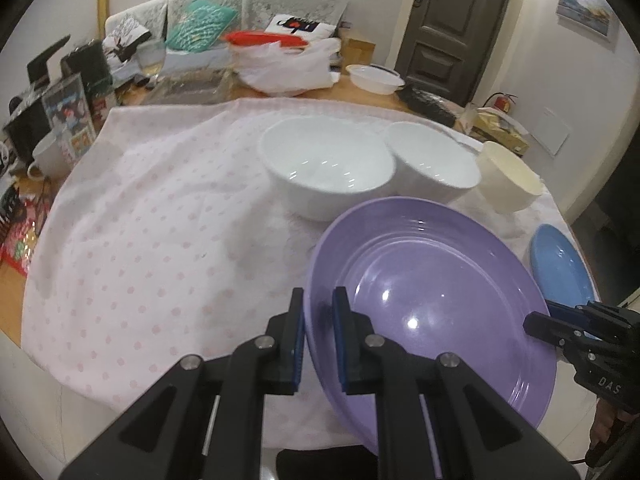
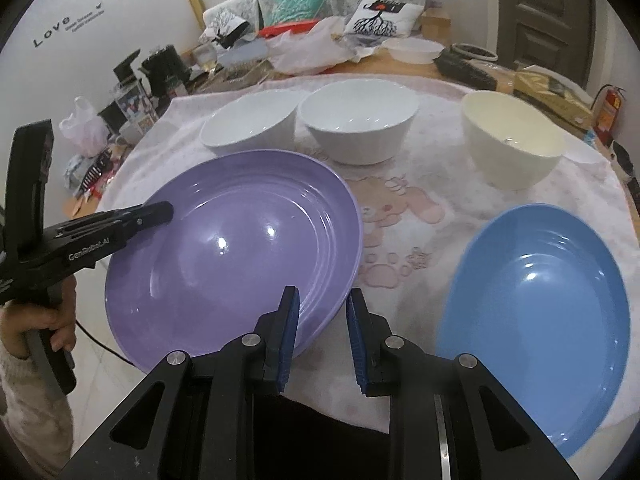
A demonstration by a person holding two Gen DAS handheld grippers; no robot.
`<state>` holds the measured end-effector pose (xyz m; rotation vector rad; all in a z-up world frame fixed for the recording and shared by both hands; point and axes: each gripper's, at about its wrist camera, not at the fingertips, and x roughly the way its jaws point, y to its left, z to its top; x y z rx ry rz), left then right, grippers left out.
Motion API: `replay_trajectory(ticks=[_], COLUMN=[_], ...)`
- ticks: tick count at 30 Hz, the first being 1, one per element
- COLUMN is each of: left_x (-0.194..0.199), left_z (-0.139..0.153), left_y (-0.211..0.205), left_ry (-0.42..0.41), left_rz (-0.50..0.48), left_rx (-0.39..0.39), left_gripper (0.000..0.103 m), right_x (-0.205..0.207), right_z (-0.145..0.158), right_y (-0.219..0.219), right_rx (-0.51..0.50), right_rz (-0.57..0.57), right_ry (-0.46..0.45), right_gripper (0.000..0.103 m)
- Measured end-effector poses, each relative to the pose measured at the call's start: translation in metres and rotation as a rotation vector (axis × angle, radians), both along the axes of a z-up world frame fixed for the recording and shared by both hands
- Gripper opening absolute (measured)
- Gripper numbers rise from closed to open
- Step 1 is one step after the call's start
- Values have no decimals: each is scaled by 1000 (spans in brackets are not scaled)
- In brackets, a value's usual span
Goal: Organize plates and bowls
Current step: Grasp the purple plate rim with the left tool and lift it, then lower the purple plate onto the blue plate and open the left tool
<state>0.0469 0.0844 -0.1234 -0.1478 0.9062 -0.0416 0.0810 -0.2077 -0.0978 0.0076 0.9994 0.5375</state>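
Note:
A purple plate [image 1: 432,292] is tilted up off the cloth; my left gripper [image 1: 320,312] is shut on its left rim. It also shows in the right wrist view [image 2: 236,248], with the left gripper [image 2: 160,212] at its left edge. My right gripper [image 2: 322,312] is open and empty, its left finger beside the plate's near right rim. A blue plate [image 2: 536,320] lies flat at the right [image 1: 560,268]. Two white bowls [image 2: 252,124] [image 2: 360,124] stand side by side behind the purple plate, and a cream bowl [image 2: 512,140] stands further right.
The round table is covered by a pink-dotted white cloth [image 1: 140,220]. Behind it are a white plastic bag [image 1: 284,68], a shallow white dish [image 1: 376,78], boxes and clutter [image 1: 60,108] at the left, and a mug [image 1: 48,158].

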Motion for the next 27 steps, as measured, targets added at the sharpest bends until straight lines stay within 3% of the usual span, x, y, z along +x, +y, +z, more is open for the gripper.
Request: replay_trajectory(ticks=[12, 27], left_x=[15, 38], left_z=[22, 17], left_y=[-70, -187], left_ry=[-28, 1], left_rz=[-92, -265], left_rx=[56, 104], left_gripper=[11, 12], right_x=[-4, -11], right_z=[14, 6], right_y=[-71, -179], right_rx=[47, 65], right_rz=[-107, -290], right_ry=[-52, -69], right_gripper=[19, 19])
